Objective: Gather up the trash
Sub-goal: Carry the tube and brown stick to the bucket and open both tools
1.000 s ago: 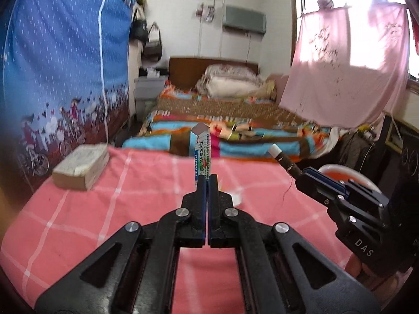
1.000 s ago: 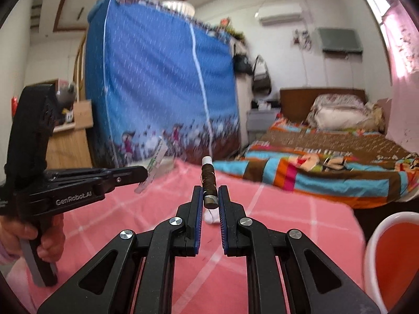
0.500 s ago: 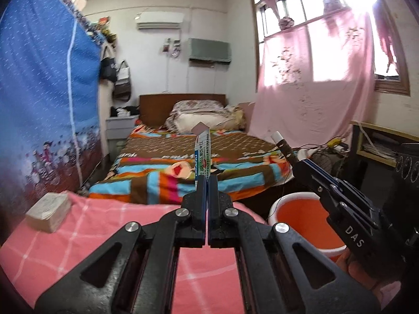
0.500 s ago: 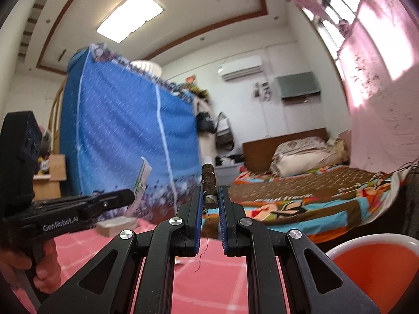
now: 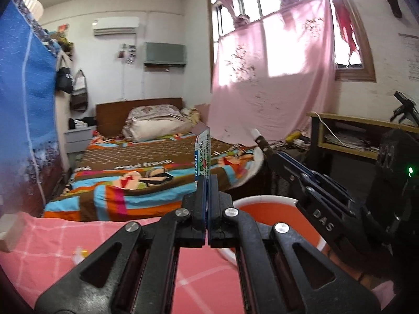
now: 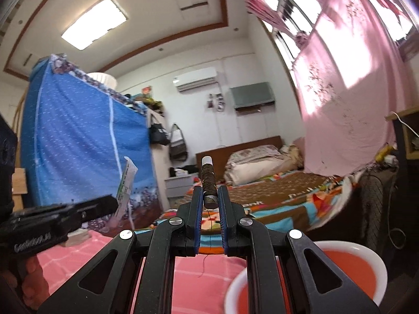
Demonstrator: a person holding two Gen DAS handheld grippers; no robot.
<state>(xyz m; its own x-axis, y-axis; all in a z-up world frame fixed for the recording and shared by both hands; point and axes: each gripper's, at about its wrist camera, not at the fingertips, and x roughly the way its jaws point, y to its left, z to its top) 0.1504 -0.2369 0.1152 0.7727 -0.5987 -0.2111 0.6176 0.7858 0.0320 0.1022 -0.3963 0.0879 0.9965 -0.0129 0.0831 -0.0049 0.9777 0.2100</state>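
Note:
My left gripper (image 5: 208,180) is shut on a flat blue and white printed packet (image 5: 203,154) that stands upright between the jaws. My right gripper (image 6: 210,193) is shut on a brown thread spool (image 6: 208,183) with a white tip and a loose thread hanging down. Both are held in the air near a white-rimmed orange bin (image 5: 275,209), which shows low right in the right wrist view (image 6: 348,269). The right gripper (image 5: 264,145) with the spool shows in the left wrist view. The left gripper (image 6: 115,204) with the packet (image 6: 125,183) shows in the right wrist view.
A table with a pink checked cloth (image 5: 52,256) lies below, with a small scrap (image 5: 80,252) and a block (image 5: 10,233) at its left edge. A bed with a striped cover (image 5: 146,172), a blue wardrobe (image 6: 78,144) and a pink curtain (image 5: 269,83) stand beyond.
Both grippers have swung right and tilted up with their items held. The table has dropped lower in view and the orange bin has come closer under both.

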